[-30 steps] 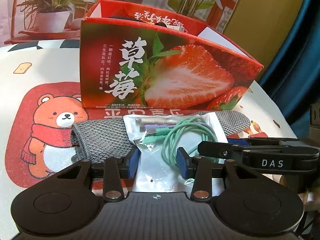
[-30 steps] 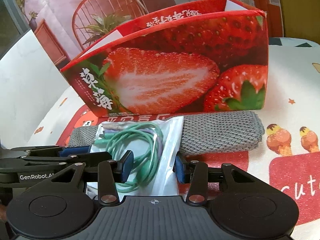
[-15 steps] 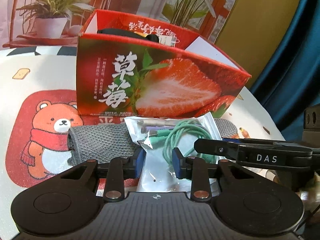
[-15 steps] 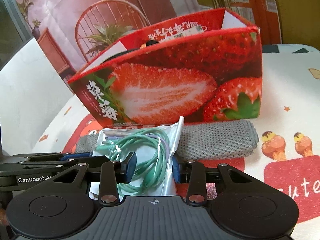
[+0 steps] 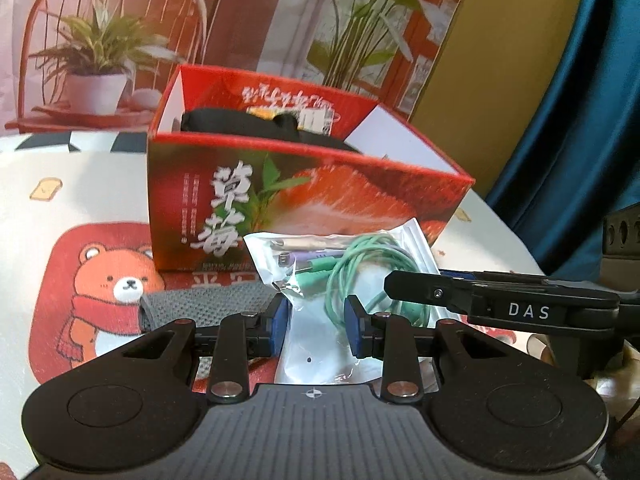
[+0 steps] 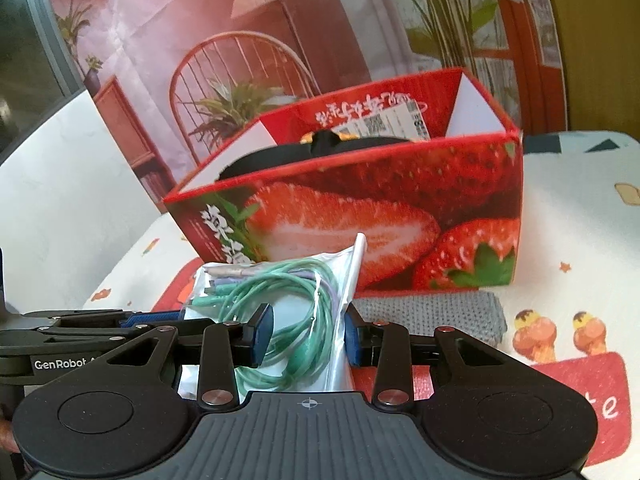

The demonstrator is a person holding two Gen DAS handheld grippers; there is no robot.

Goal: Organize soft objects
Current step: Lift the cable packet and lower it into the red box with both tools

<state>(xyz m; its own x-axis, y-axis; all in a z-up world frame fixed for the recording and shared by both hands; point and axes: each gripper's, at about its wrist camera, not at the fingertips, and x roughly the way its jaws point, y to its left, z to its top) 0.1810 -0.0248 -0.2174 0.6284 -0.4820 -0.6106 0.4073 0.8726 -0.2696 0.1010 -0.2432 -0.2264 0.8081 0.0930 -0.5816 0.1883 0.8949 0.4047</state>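
Reference landmark: the strawberry box (image 5: pixel 304 204), open-topped, standing on the worktop (image 5: pixel 72 184).

**Change of state.** The cable pouch (image 5: pixel 340 276), a clear bag holding coiled green and purple cables, lay flat on the grey knitted cloth (image 5: pixel 208 308) in front of the box a second ago. It is now lifted clear of the cloth and hangs in front of the box's near wall, below the rim. Both sets of fingers narrowed onto it early in that second. The left gripper (image 5: pixel 316 330) grasps the pouch at its lower left portion. The right gripper (image 6: pixel 308 334) grasps the same pouch from the other side, its blue pads pressing the plastic and the cable loops. The box interior has come into view, consistent with both hands having risen.

**Meaning for the task.** The pickup appears complete; the step in hand is judged to be the transfer into the box. The cloth remains on the worktop for a later step.

**Edges and clearance.**
- The near rim of the box stands above the pouch's top edge; more height is needed before moving forward.
- A black soft item (image 6: pixel 320 152) and a printed card (image 6: pixel 384 124) already occupy the box. Open room shows near the white inner wall at the right end.
- The two grippers sit close together beside the box front; keep their spacing constant, or the pouch may crumple or slip.
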